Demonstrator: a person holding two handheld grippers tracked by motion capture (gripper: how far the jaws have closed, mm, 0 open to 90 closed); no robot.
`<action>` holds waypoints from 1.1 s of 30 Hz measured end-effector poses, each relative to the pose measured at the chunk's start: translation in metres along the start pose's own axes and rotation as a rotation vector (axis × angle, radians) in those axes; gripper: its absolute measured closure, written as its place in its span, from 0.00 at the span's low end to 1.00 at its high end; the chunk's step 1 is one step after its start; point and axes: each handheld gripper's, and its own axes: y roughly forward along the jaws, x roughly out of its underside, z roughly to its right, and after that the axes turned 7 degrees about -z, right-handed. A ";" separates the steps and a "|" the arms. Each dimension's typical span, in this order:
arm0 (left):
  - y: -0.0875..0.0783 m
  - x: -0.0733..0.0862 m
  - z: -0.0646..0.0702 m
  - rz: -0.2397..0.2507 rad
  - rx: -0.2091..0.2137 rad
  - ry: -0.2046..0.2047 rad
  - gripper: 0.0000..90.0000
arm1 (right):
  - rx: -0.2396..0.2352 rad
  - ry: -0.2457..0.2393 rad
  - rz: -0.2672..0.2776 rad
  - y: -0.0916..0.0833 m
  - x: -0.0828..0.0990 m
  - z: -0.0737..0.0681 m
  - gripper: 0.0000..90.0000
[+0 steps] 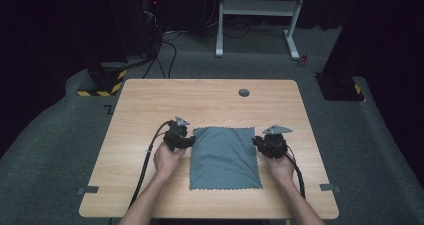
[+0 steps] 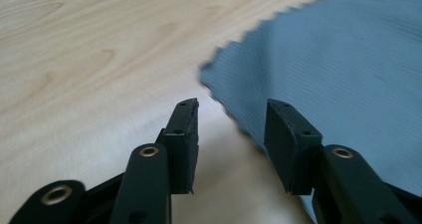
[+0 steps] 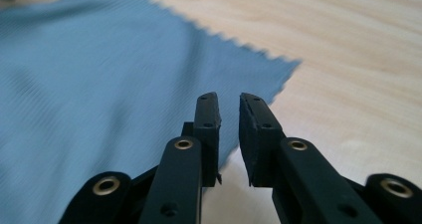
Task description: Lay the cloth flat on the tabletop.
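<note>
A grey-blue cloth [image 1: 225, 157] with pinked, zigzag edges is lying flat on the light wooden table [image 1: 150, 105], a little nearer the person than the table's middle, with its far edge running between the two grippers. The person is holding the left gripper [image 1: 187, 141] just beside the cloth's far left corner and the right gripper [image 1: 257, 142] just beside the far right corner, so each tool is facing one end of the same edge; this looks like a symmetrical setup for handling the cloth with both hands at once, perhaps to fold or spread it.

In the left gripper view the left gripper [image 2: 231, 122] is standing released, its jaws well apart and straddling the cloth's [image 2: 338, 74] toothed border; nothing is pressed between the pads [image 2: 186, 129]. In the right gripper view the right gripper [image 3: 230, 112] is showing a narrow gap, hovering over the corner [image 3: 278, 69] of the cloth [image 3: 99, 84] without pinching it, so it too is released. Both are pointing low along the tabletop, which is keeping the pads level with the thin fabric. The cloth is resting smooth and unlifted.
</note>
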 end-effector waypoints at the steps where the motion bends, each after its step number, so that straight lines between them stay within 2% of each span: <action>1: 0.005 -0.004 -0.002 -0.003 -0.010 -0.011 0.63 | 0.000 0.000 0.000 0.000 0.000 0.000 0.86; 2: 0.014 -0.011 -0.006 -0.008 -0.018 -0.041 0.62 | 0.011 0.035 -0.011 0.010 -0.007 0.007 0.85; 4: 0.017 -0.013 -0.007 -0.011 -0.021 -0.049 0.61 | 0.023 0.046 -0.012 0.015 -0.009 0.010 0.85; 5: 0.022 -0.015 -0.008 0.002 -0.030 -0.057 0.61 | 0.051 0.059 -0.036 0.023 -0.014 0.014 0.83; 8: 0.026 -0.016 -0.007 -0.010 -0.043 -0.044 0.63 | 0.082 0.084 -0.037 0.032 -0.016 0.019 0.80; 12: 0.027 -0.019 -0.007 -0.019 -0.036 -0.031 0.68 | 0.082 0.113 -0.061 0.039 -0.021 0.023 0.79; 14: 0.028 -0.022 -0.007 -0.027 -0.029 -0.015 0.72 | 0.092 0.106 -0.061 0.041 -0.023 0.023 0.79; 17: 0.029 -0.024 -0.005 -0.028 -0.013 -0.004 0.84 | 0.097 0.114 -0.055 0.042 -0.023 0.023 0.81; 18: 0.030 -0.024 -0.004 -0.022 0.002 0.005 0.89 | 0.093 0.100 -0.057 0.042 -0.024 0.022 0.87; 19: 0.030 -0.024 -0.004 -0.022 0.002 0.005 0.93 | 0.093 0.100 -0.057 0.042 -0.024 0.022 0.87; 20: 0.030 -0.024 -0.004 -0.022 0.010 0.006 0.96 | 0.087 0.082 -0.068 0.042 -0.024 0.021 0.94; 23: 0.031 -0.025 -0.005 -0.022 0.024 0.000 1.00 | 0.077 0.072 -0.070 0.042 -0.024 0.021 0.99; 26: 0.030 -0.025 -0.009 -0.018 -0.005 0.006 1.00 | 0.094 0.057 -0.070 0.042 -0.025 0.020 1.00; 30: 0.026 -0.027 -0.012 0.009 -0.007 0.000 1.00 | 0.109 0.067 -0.047 0.039 -0.026 0.019 1.00; 33: 0.029 -0.031 -0.011 0.009 -0.024 -0.001 1.00 | 0.129 0.047 -0.062 0.041 -0.034 0.019 1.00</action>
